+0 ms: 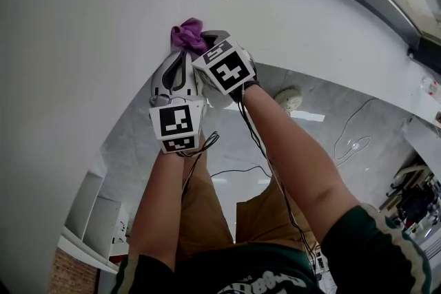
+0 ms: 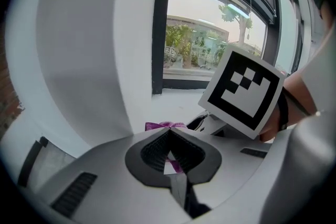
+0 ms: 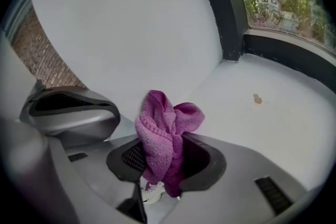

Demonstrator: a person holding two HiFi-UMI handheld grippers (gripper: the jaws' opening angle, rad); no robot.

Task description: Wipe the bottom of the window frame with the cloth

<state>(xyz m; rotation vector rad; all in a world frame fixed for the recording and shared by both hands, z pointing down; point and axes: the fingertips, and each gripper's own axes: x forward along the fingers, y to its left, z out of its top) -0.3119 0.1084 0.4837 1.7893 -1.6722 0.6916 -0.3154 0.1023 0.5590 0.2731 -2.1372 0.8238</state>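
Observation:
My right gripper point(image 3: 167, 138) is shut on a crumpled purple cloth point(image 3: 164, 128), which bulges out past its jaws. In the head view the cloth point(image 1: 187, 34) sits at the left end of the white window sill point(image 1: 296, 17), next to the side wall. The dark bottom frame rail point(image 3: 286, 52) runs along the sill's far edge. A small brown spot point(image 3: 256, 98) marks the sill to the right of the cloth. My left gripper point(image 2: 169, 132) hangs just left of the right one, jaws shut with nothing between them; the cloth point(image 2: 164, 126) shows beyond its tips.
A white wall point(image 1: 69, 45) closes in on the left, meeting the dark upright frame post point(image 2: 159, 34). Below are a marble floor point(image 1: 358, 113) with loose cables point(image 1: 351, 141) and a shoe point(image 1: 288, 100). The right gripper's marker cube point(image 2: 244, 92) crowds the left gripper view.

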